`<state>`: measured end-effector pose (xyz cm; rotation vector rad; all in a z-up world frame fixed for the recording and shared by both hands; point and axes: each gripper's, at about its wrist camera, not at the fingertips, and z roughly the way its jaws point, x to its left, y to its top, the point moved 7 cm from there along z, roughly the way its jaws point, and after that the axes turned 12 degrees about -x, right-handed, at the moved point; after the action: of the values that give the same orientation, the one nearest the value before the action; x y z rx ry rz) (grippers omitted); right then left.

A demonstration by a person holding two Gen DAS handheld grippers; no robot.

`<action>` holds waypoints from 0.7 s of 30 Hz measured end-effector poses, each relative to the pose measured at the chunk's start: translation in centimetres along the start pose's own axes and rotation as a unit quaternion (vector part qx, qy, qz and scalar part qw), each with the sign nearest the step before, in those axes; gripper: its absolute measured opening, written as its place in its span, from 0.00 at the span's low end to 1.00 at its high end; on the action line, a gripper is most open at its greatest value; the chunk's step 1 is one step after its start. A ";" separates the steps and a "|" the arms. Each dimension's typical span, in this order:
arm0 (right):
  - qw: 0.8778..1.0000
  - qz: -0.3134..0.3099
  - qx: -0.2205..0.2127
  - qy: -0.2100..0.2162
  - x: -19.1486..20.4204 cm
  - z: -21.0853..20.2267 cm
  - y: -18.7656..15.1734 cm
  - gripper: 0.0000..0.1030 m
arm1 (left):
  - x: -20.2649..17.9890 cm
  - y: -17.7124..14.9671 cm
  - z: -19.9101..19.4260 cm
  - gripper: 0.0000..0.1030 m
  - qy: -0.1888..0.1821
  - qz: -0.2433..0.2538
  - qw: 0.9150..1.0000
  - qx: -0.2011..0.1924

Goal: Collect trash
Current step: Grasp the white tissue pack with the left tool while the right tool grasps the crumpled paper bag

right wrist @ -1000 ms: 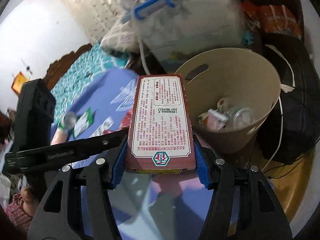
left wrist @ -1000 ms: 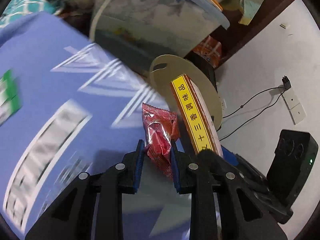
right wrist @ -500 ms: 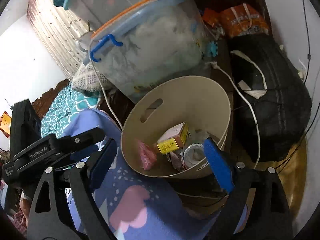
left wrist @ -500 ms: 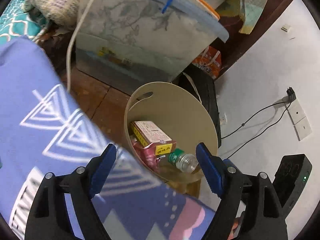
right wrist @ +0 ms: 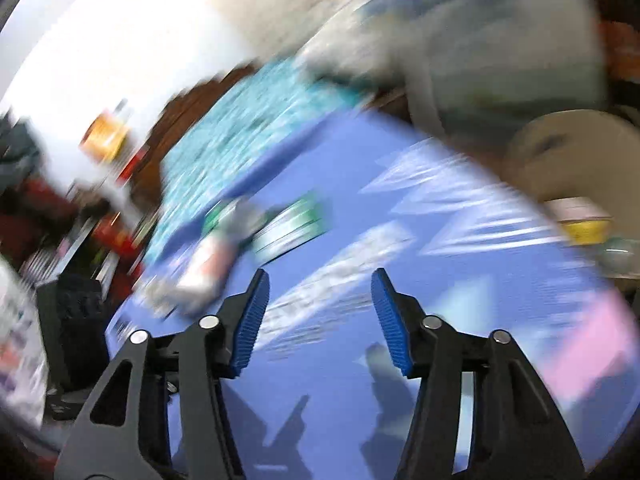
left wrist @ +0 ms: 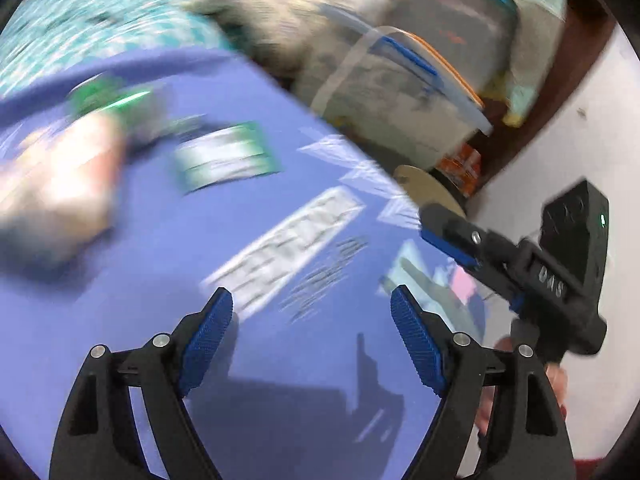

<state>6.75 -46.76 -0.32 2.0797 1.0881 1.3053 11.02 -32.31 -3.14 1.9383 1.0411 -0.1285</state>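
the left gripper [left wrist: 311,334] hangs wide open and empty over the purple blanket [left wrist: 152,280]. the right gripper [right wrist: 318,322], its jaws just closing partway, holds nothing. a blurred green packet [left wrist: 226,158] lies on the blanket ahead, the bin [right wrist: 576,160] at its far edge.

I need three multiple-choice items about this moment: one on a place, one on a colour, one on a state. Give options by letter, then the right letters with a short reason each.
1. Where does the green-and-white packet lie?
A. on the blue cloth
B. in the bin
C. between the left jaws

2. What colour are the left gripper's pads?
A. red
B. blue
C. yellow

3. What is between the jaws of the right gripper?
A. a box
B. a red wrapper
C. nothing

Key: 1 A, the packet lies flat on the cloth, beyond the left gripper. 2 B, both ribbed pads are blue. 3 C, only the cloth shows in the gap; these jaws have just been closing, with nothing between them.
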 end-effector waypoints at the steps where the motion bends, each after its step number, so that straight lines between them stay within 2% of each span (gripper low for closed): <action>1: 0.999 -0.014 0.023 0.025 2.5 1.7 -0.8 0.50 | 2.3 -0.4 -1.7 0.75 0.017 -0.020 1.000 -0.008; 4: 0.993 -0.058 0.071 0.074 9.3 6.6 -2.9 0.47 | 8.6 -1.1 -6.3 0.74 0.065 -0.078 0.994 -0.036; 8: 0.988 -0.081 0.087 0.094 15.3 12.6 -3.2 0.47 | 16.3 -0.9 -12.4 0.74 0.118 -0.162 0.976 -0.086; 10: 0.985 -0.095 0.098 0.102 17.2 14.4 -3.8 0.47 | 18.5 -0.6 -14.6 0.75 0.135 -0.182 0.968 -0.105; 12: 0.979 -0.105 0.128 0.119 18.9 15.0 -5.6 0.48 | 20.0 -0.4 -16.2 0.75 0.147 -0.192 0.963 -0.119; 13: 0.974 -0.111 0.144 0.138 19.6 14.5 -7.1 0.49 | 20.2 -0.3 -16.5 0.75 0.148 -0.193 0.962 -0.123; 15: 0.950 -0.138 0.194 0.204 22.2 12.5 -11.2 0.49 | 20.5 -0.1 -16.9 0.76 0.148 -0.196 0.961 -0.130; 16: 0.937 -0.158 0.209 0.229 23.2 11.3 -13.0 0.48 | 20.7 0.1 -16.8 0.76 0.147 -0.198 0.960 -0.130; 17: 0.932 -0.179 0.208 0.239 23.7 10.2 -14.2 0.48 | 20.7 0.1 -16.8 0.76 0.144 -0.199 0.961 -0.129; 19: 0.937 -0.180 0.193 0.231 23.2 9.2 -14.4 0.48 | 20.3 0.5 -15.7 0.78 0.141 -0.197 0.962 -0.123; 21: 0.950 -0.165 0.165 0.206 21.7 9.0 -12.9 0.49 | 19.6 1.1 -14.1 0.83 0.147 -0.192 0.964 -0.109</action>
<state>15.08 -21.34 -1.90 1.7617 1.8589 1.4977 20.08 -9.90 -3.21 1.5688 1.5560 0.0595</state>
